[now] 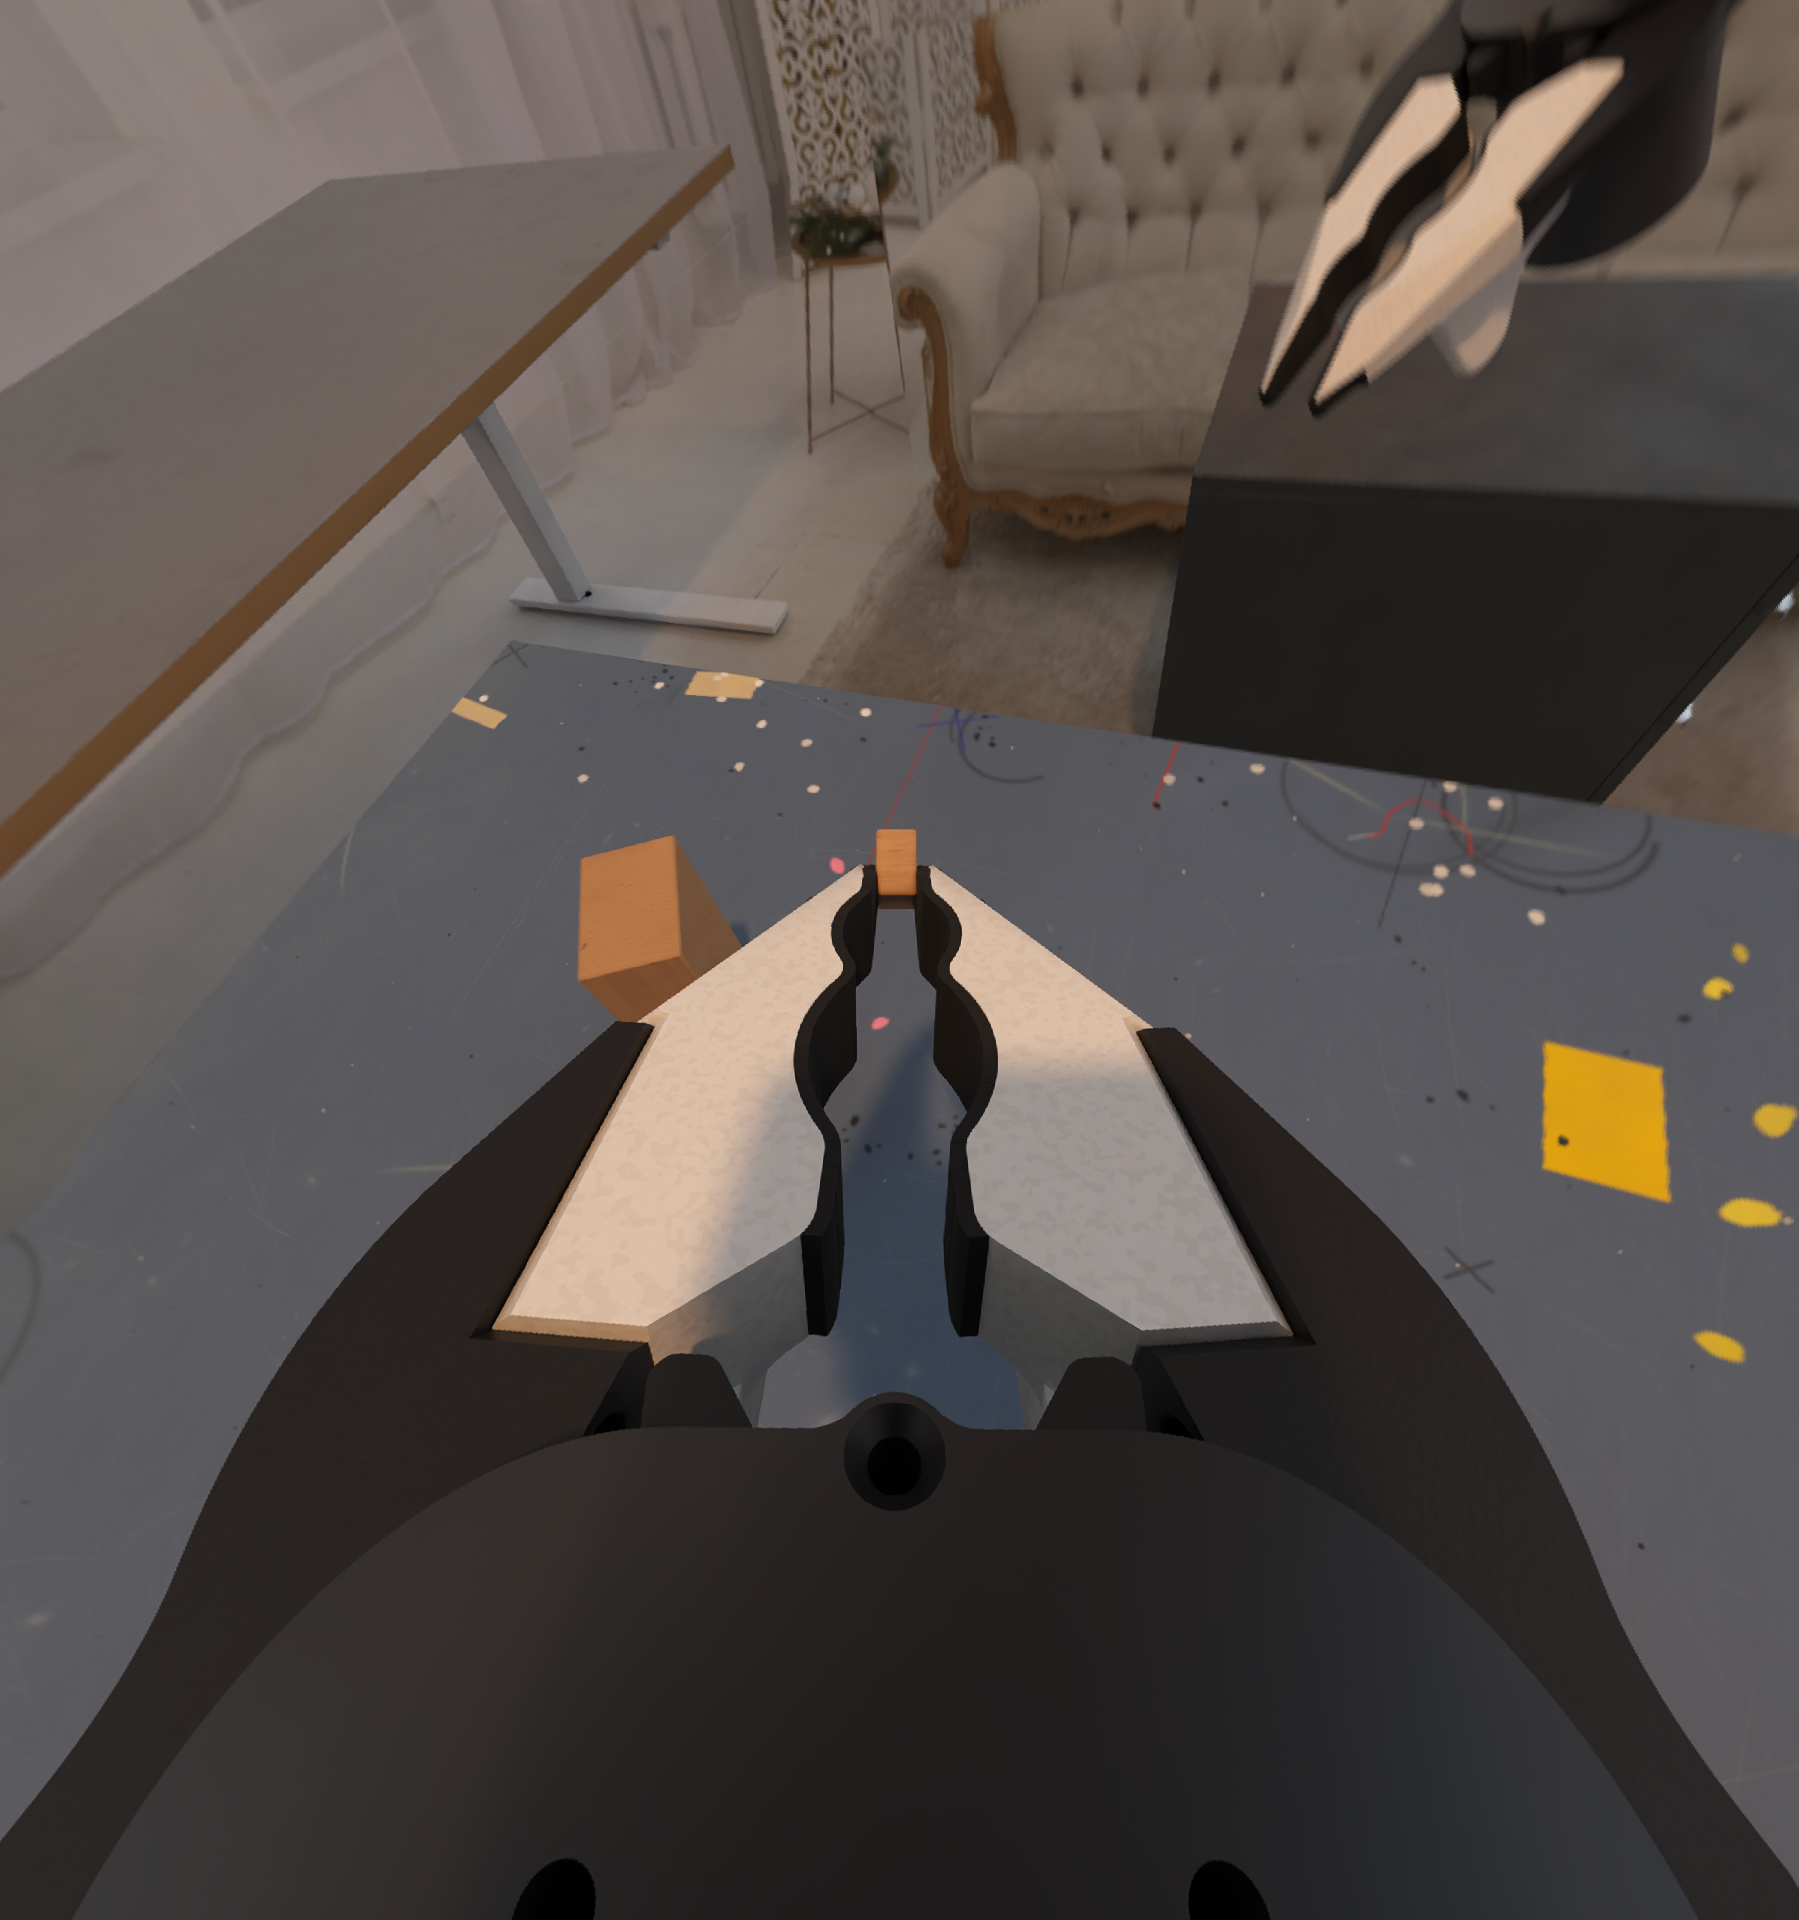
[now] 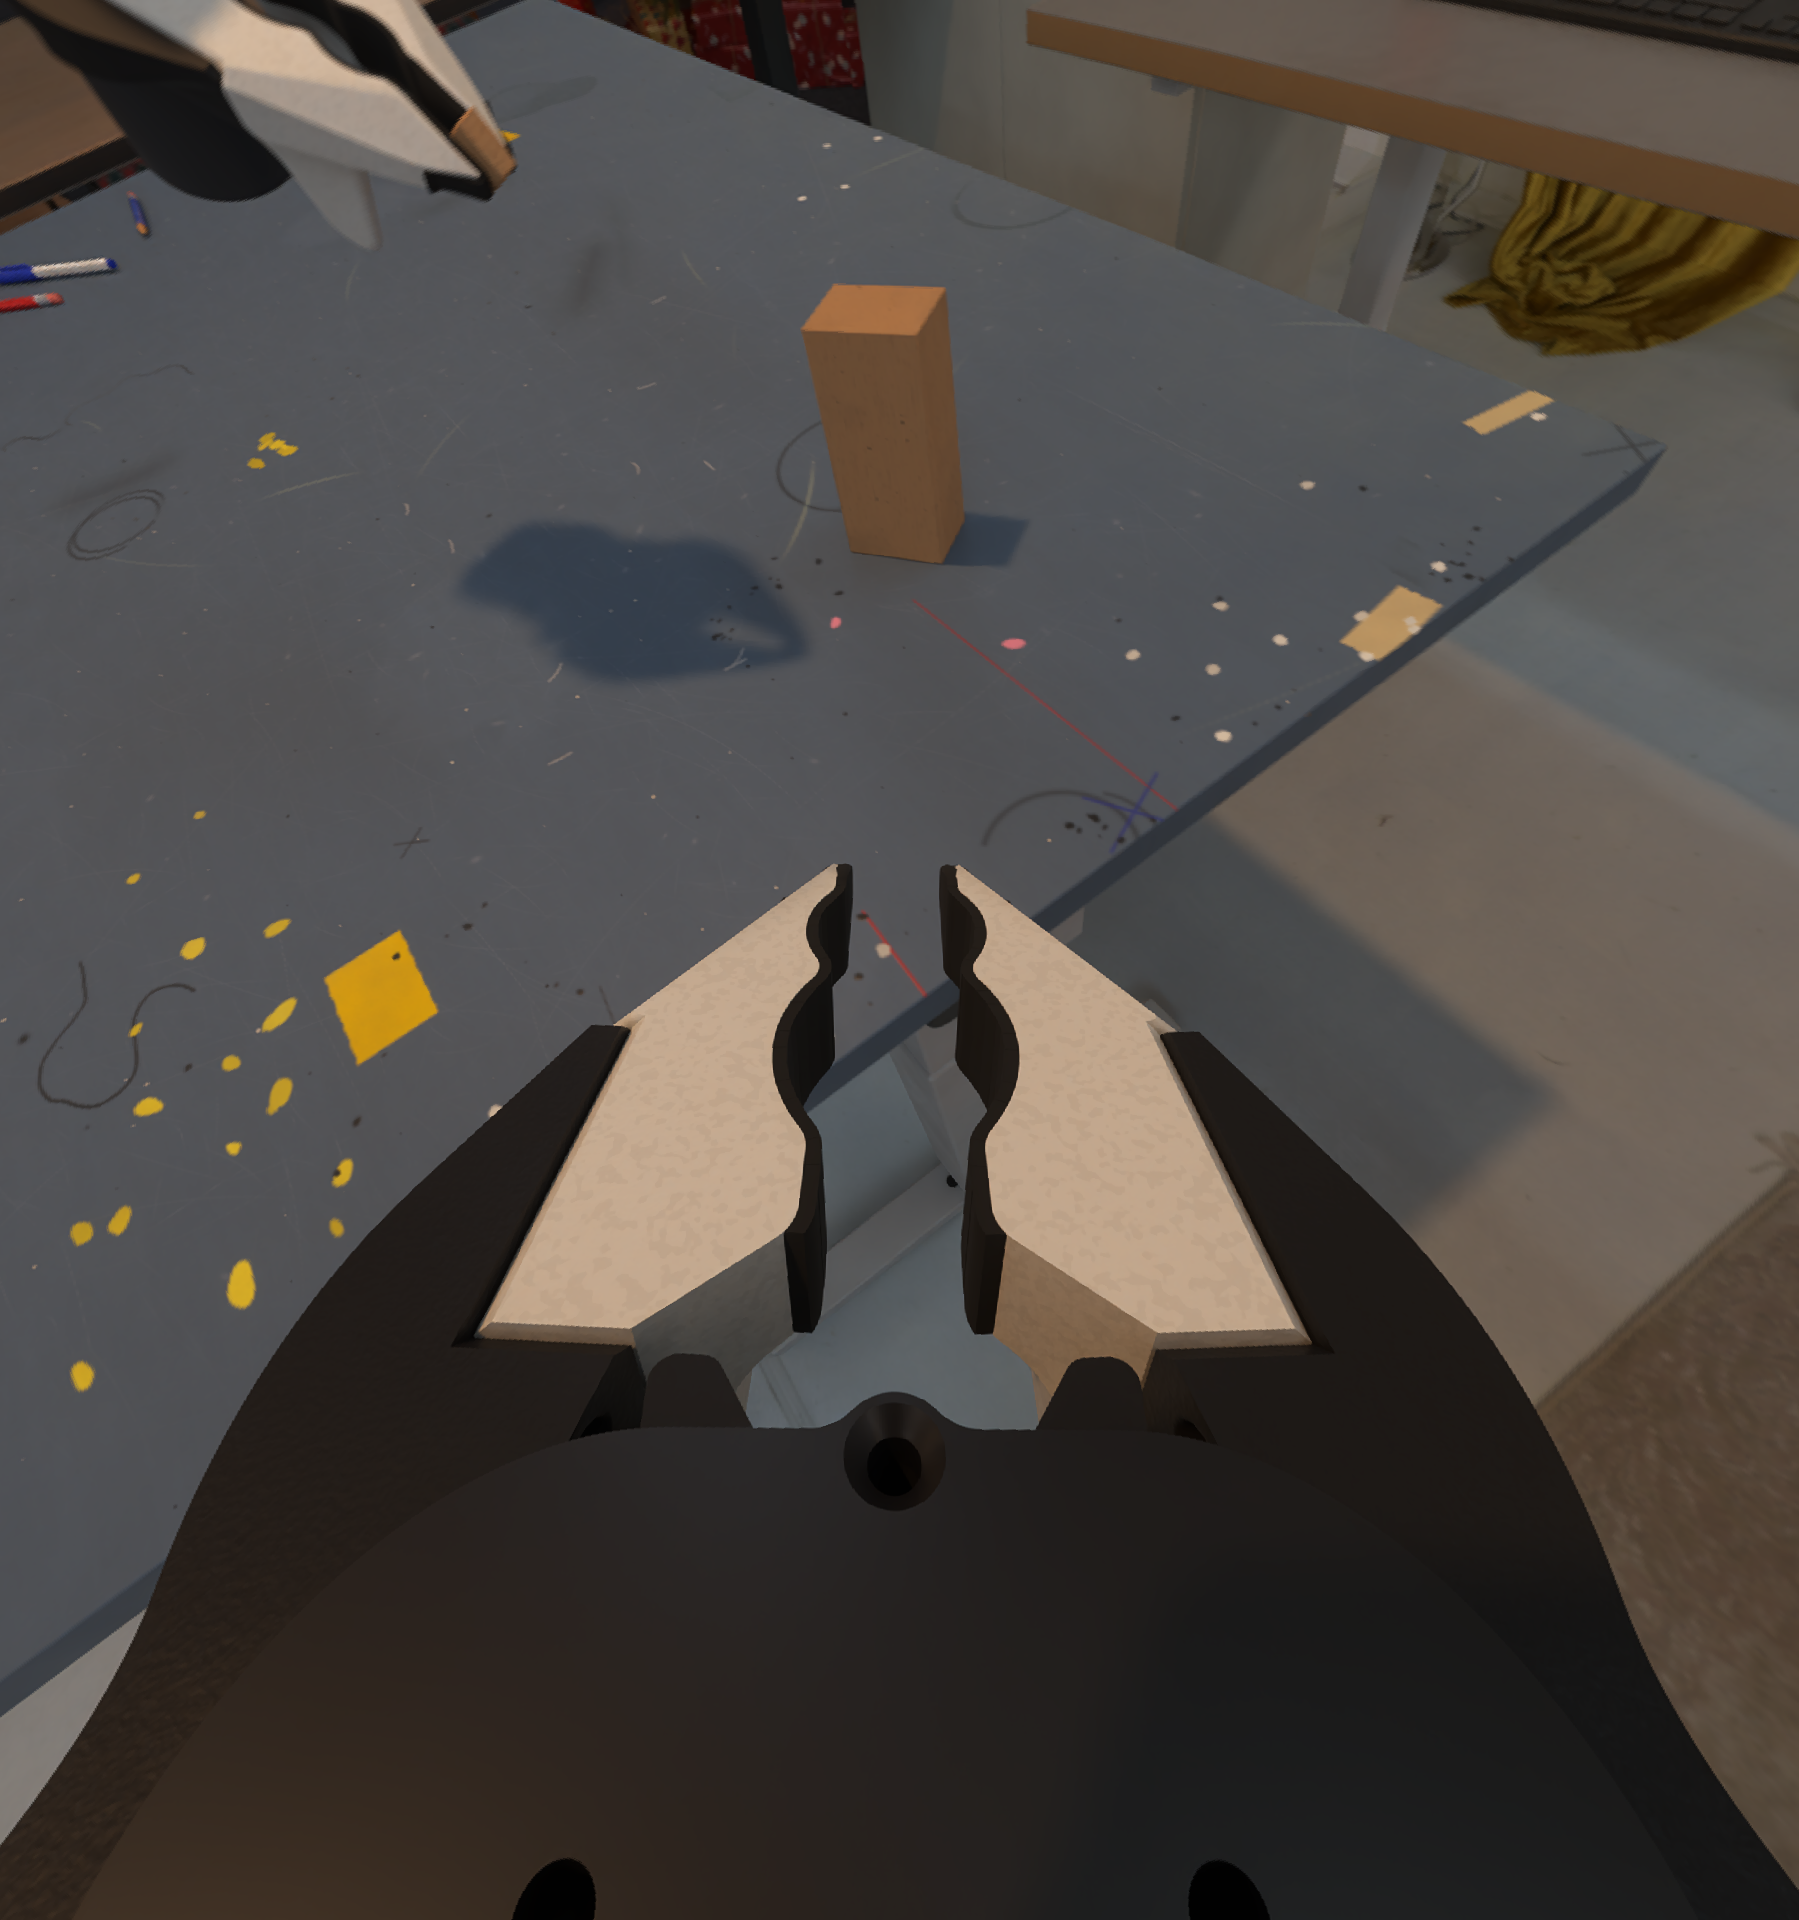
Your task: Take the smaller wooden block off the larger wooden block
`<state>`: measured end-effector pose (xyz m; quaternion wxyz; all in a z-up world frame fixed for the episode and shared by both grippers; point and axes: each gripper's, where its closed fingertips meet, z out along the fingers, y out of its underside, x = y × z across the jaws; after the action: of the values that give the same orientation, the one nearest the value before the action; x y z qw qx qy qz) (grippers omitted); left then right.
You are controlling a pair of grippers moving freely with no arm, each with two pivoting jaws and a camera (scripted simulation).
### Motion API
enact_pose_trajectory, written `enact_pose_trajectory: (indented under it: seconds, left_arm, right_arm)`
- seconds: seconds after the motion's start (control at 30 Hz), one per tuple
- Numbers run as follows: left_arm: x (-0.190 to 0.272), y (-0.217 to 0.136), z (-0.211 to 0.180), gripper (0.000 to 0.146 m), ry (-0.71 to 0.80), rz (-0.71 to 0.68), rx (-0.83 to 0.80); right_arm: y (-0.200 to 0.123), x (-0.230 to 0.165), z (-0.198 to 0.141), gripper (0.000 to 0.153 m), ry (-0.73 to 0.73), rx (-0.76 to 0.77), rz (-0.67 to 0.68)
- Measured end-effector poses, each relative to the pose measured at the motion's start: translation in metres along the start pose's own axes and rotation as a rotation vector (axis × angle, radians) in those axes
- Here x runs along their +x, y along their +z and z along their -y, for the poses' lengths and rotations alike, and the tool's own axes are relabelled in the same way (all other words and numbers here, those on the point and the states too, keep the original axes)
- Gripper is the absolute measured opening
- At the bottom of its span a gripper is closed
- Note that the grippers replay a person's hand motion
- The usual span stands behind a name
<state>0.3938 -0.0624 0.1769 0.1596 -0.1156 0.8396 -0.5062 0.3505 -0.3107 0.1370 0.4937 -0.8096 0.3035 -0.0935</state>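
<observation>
Item 1, larger wooden block [image 2: 890, 421]: stands upright on end on the grey table [image 2: 562, 727], toward the far edge in the right wrist view and short of the taped corner; top face bare, nothing on it. Item 2, smaller wooden block [image 1: 896, 861]: pinched at the very tips of the left gripper [image 1: 896, 883], jaws clamped on its two sides; in the left wrist view it sits just right of the larger block and apart from it, and the right wrist view shows it held in the air above the table surface, near the far left corner. Item 3, right gripper [image 2: 895, 873]: fingers apart w/ a narrow gap, nothing between them, hanging over the near right edge of the table, well apart from both blocks. Misc. on table: yellow square patch [image 2: 381, 995], yellow paint spots, markers [image 2: 48, 270] near the left edge, tan tape bits [image 2: 1388, 620] along the right edge. Step in hand (est.): lift-off looks done, small block is clear of the big one; carry/set-down phase. Next move (est.): lower the small block to a bare spot on the table away from the big block, keep it level since grip is tip-only, then part the jaws and back off w/o knocking the upright block.
</observation>
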Motion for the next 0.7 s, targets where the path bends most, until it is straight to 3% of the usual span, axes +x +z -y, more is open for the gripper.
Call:
enact_pose_trajectory:
  seconds: [0.33, 0.47, 0.7]
  left_arm:
    - [0.036, 0.012, -0.006, 0.006, 0.06, -0.009, -0.051]
    - [0.039, 0.01, -0.008, 0.006, 0.019, 0.002, -0.04]
    - [0.039, 0.002, -0.018, 0.006, 0.008, 0.014, -0.058]
  right_arm:
    - [-0.007, -0.01, -0.041, 0.021, -0.094, -0.205, -0.059]
    - [-0.001, -0.011, -0.044, 0.002, -0.127, -0.238, -0.091]
    - [0.02, -0.015, -0.033, 0.0, -0.152, -0.247, -0.1]
